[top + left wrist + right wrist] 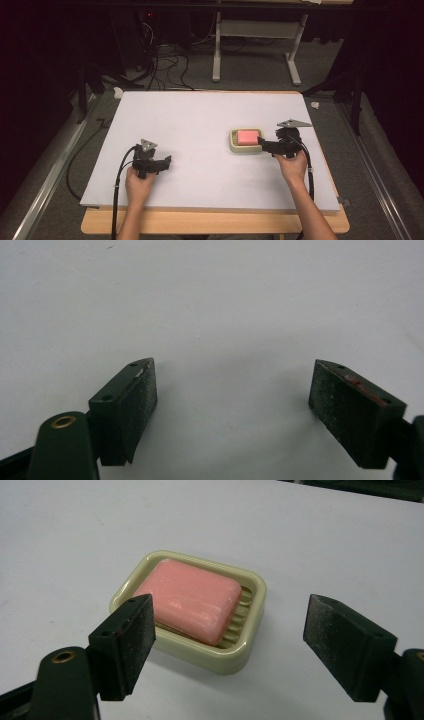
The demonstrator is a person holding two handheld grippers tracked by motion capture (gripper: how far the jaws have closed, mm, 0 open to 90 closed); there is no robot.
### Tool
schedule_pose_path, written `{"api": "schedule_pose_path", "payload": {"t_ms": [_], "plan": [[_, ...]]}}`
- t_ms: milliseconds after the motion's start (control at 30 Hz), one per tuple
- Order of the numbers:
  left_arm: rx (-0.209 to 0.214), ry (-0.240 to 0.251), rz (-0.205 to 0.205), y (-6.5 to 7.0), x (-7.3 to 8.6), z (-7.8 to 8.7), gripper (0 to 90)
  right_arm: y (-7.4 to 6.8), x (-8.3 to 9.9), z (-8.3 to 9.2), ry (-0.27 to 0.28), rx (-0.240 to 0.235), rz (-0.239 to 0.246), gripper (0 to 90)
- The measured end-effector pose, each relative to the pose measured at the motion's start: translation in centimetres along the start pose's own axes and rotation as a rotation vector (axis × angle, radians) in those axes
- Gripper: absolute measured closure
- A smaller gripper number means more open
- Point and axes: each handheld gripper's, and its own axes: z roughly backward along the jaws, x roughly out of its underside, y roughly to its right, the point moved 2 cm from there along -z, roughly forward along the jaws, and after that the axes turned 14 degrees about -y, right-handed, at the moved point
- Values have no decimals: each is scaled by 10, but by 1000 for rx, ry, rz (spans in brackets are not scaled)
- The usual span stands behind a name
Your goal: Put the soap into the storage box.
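A: How many things lie on the tabletop (200, 115)?

B: Two, counted as one set: one soap dish (252, 630) and one bar of soap (192, 600) lying in it. Besides those, two tongs, one in each hand.

A: Where is the dish?

B: Right of the middle of the white tabletop, about halfway between the near and far edges. In the high view the right tongs (261, 143) sit just beside its right side, touching or nearly so; I cannot tell which.

A: What does it look like?

B: The dish is pale cream-green, rectangular with rounded corners, a raised rim and ridges on its floor. The soap is pink, a rounded block, slightly glossy, and it covers most of the dish's floor.

A: And the tongs?

B: The right tongs (227, 642) are spread wide apart, the dish ahead of them, nothing gripped. The left tongs (232, 405) are also wide apart over bare white surface, at the near left of the tabletop, well apart from the dish.
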Motion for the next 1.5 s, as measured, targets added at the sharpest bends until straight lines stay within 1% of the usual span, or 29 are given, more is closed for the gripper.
{"api": "schedule_pose_path", "payload": {"t_ms": [400, 633, 800, 833, 967, 1000, 1033, 1067, 1100, 1133, 1167, 1200, 1233, 1267, 1333, 1500], "plan": [[0, 0, 0, 0, 0, 0, 200, 2, 13, 11, 32, -9, -5, 216], [0, 2, 0, 0, 0, 0, 200, -1, 19, 18, 48, -20, 3, 216], [-1, 1, -1, 0, 0, 0, 200, -3, 24, 20, 55, -27, 3, 216], [-1, 2, -1, 0, 0, 0, 200, -3, 25, 20, 60, -30, 9, 216], [-2, 3, 0, 0, 0, 0, 199, -5, 29, 23, 65, -34, 4, 216], [-2, 3, 0, 0, 0, 0, 200, -5, 29, 24, 69, -34, 14, 217], [-3, 3, 0, 0, 0, 0, 199, -5, 31, 25, 70, -36, 6, 217], [-3, 3, 0, 0, 0, 0, 199, -5, 32, 25, 72, -36, 13, 217], [-3, 3, 0, 0, 0, 0, 199, -6, 33, 26, 72, -38, 6, 218], [-3, 3, 0, 0, 0, 0, 199, -5, 34, 26, 75, -36, 14, 217], [-3, 3, 0, 0, 0, 0, 199, -6, 35, 27, 74, -37, 8, 217], [-3, 3, 0, 0, 0, 0, 199, -6, 37, 27, 78, -33, 14, 216], [-3, 3, 0, 0, 0, 0, 199, -6, 38, 28, 78, -36, 6, 216], [-3, 3, 0, 0, 0, 0, 199, -6, 39, 28, 81, -35, 15, 216], [-3, 3, 0, 0, 0, 0, 199, -7, 41, 29, 80, -37, 8, 216], [-3, 3, 0, 0, 0, 0, 199, -7, 46, 30, 81, -43, 10, 216]]}}
